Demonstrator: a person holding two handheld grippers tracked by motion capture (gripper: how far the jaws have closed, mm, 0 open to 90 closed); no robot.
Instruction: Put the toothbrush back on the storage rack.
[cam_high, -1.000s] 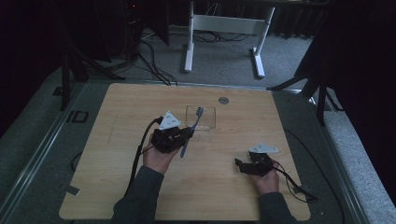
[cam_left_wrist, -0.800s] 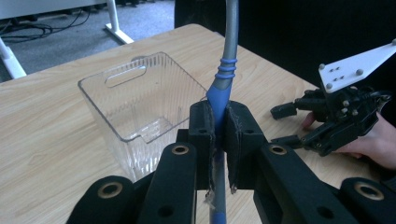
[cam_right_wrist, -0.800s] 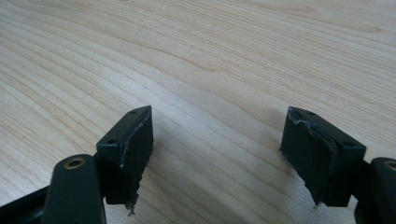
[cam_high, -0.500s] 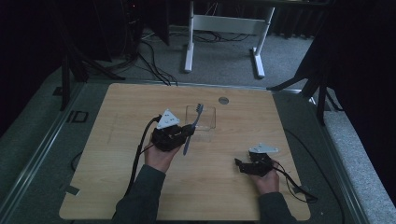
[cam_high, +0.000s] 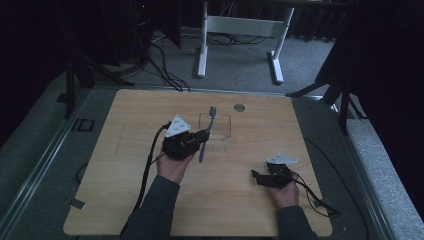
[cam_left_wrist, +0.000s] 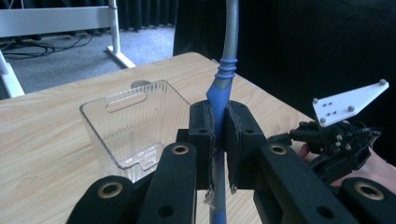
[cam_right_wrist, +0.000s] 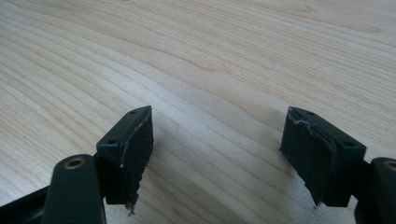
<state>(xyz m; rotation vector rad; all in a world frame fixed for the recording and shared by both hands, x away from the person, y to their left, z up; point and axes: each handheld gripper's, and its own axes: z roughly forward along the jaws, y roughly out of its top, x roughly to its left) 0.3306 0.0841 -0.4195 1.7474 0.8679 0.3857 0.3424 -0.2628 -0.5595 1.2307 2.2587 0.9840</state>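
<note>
- Toothbrush (cam_high: 206, 136): blue-and-grey handle, bristled head pointing toward twelve o'clock, raised above the surface.
- Clear ribbed plastic box (cam_high: 220, 126): upright, open-topped, empty, at its one o'clock.

Black tongs (cam_high: 204, 136) with a white 3-cornered plate, black cable, grey sleeves.

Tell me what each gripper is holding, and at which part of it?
The left gripper holds the toothbrush by the blue part of its handle. The right gripper is open and holds nothing.
</note>
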